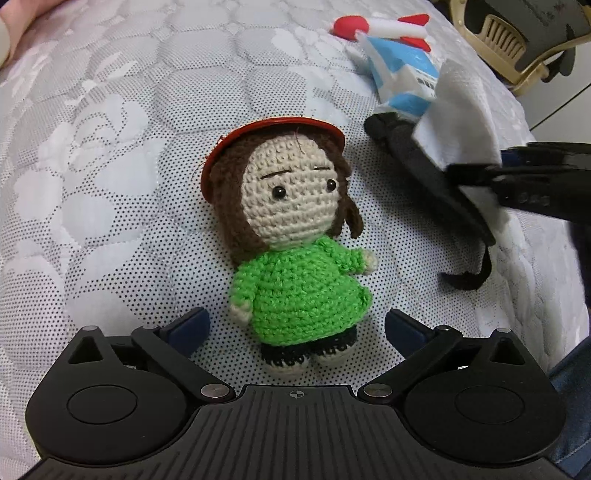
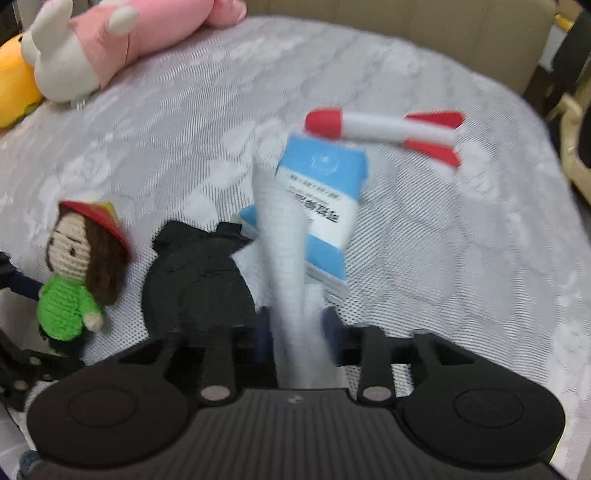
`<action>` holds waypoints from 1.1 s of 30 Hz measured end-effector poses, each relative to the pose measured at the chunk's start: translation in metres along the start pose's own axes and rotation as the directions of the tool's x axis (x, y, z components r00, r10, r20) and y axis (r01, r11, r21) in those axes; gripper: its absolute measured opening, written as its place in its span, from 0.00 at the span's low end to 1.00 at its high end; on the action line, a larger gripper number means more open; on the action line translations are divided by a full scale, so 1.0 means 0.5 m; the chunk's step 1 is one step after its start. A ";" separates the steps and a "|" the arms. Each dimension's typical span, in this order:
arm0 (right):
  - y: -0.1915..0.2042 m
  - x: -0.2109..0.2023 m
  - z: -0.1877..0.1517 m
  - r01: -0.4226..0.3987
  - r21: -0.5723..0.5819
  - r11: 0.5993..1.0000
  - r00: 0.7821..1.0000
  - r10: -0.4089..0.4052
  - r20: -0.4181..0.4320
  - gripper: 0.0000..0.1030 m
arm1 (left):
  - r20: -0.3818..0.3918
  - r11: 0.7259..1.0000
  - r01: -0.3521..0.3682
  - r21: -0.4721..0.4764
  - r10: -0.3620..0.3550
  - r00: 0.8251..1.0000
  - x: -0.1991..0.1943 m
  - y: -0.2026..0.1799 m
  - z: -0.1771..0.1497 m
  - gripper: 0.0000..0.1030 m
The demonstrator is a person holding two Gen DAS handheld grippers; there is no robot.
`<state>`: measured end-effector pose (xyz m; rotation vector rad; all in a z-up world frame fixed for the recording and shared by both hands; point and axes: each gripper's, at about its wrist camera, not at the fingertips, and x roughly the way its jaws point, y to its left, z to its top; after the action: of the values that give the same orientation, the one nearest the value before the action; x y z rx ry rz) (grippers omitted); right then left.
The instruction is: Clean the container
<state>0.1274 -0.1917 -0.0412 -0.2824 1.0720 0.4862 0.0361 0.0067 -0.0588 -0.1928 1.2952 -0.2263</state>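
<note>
1. Left wrist view. The left gripper [image 1: 295,325] hangs low over a quilted mattress [image 1: 110,147], its fingers spread wide on either side of the legs of a crocheted doll [image 1: 295,251], without touching it. The doll lies face up in a green dress, with brown hair and a red hat [image 1: 273,129]. To its right lies a black pouch [image 1: 424,166]; which of the things is the container to be cleaned cannot be told. The right gripper [image 1: 491,173] reaches in from the right edge, pinching a white tissue [image 1: 461,110] above the pouch. Beyond are a blue-and-white tissue pack [image 1: 402,74] and a red-and-white toy rocket [image 1: 384,27].

2. Right wrist view (blurred). The right gripper [image 2: 299,332] has its fingers pressed on the tissue [image 2: 284,236], which stands up between them. The pouch [image 2: 199,280] lies just left of it, the tissue pack [image 2: 325,192] behind, the rocket [image 2: 388,129] further back. The doll [image 2: 77,273] lies at far left; plush toys [image 2: 92,44] rest at the mattress [image 2: 461,258] edge.
</note>
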 end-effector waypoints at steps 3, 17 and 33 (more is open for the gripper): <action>-0.010 0.000 -0.008 -0.078 0.047 0.996 0.996 0.079 -0.031 0.48 | 0.001 0.998 0.046 -0.048 -0.046 0.999 -0.003 0.016 0.005 1.00; 0.048 -0.076 -0.019 -0.333 0.300 0.894 0.942 0.299 0.156 0.16 | 0.159 0.967 -0.033 -0.253 0.076 0.984 -0.089 0.150 0.050 1.00; -0.229 -0.138 -0.083 -0.329 0.675 0.660 0.906 0.019 0.423 0.13 | 0.314 0.990 0.107 -0.088 -0.075 0.947 -0.087 -0.155 0.260 1.00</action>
<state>0.1274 -0.3256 -0.0002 0.6392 0.8267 0.2265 0.1461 -0.0542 0.0364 -0.3633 0.9864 -0.1987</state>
